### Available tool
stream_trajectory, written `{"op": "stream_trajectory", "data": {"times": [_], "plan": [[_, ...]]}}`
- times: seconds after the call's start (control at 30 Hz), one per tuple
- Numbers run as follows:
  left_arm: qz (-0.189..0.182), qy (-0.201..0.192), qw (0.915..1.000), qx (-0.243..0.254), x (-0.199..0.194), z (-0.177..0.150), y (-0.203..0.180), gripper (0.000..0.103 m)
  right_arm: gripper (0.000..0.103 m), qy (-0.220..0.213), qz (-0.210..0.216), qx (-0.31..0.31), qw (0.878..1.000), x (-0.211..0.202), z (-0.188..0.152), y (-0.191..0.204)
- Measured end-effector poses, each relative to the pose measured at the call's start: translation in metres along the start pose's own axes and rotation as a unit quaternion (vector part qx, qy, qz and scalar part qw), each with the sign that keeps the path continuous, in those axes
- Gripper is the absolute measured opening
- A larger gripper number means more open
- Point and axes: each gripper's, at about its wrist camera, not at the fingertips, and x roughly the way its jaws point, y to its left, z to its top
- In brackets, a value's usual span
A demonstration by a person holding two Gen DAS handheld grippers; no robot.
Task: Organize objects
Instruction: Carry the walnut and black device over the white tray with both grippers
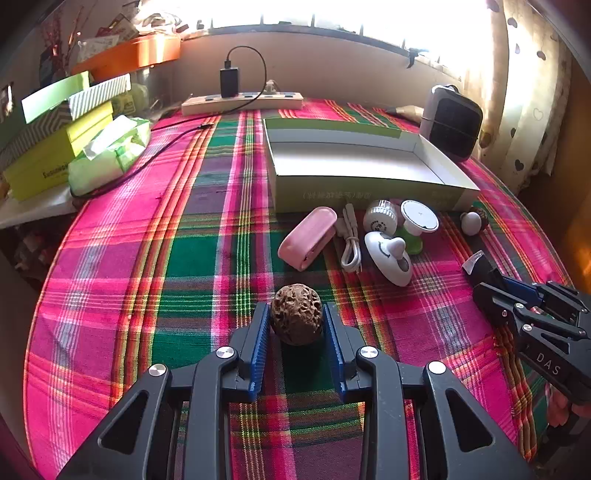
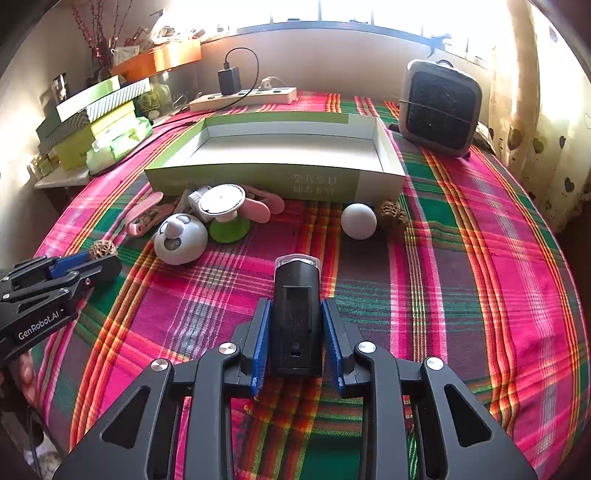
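Plaid tablecloth (image 1: pixel 184 229) under sunlit window (image 1: pixel 332 14); left claw (image 1: pixel 296 328) clamps walnut (image 1: pixel 296 318), right claw (image 2: pixel 295 332) (w/ black torch (image 2: pixel 296 317)) likewise.

I see a surface (image 2: pixel 480 258) under plaid cloth. On it lie an open shallow box (image 2: pixel 258 181), a power strip (image 2: pixel 243 98), a small heater (image 2: pixel 439 107), a white ball (image 2: pixel 358 221) and a pink case (image 1: pixel 308 238).
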Motion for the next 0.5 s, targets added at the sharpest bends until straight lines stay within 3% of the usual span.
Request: {"op": "stream_trajectory", "data": {"times": [0.5], "plan": [[-0.015, 0.000, 0.9998, 0.012, -0.004, 0.003, -0.018, 0.027, 0.029, -0.006, 0.025, -0.010, 1.000, -0.005, 0.002, 0.002]]}}
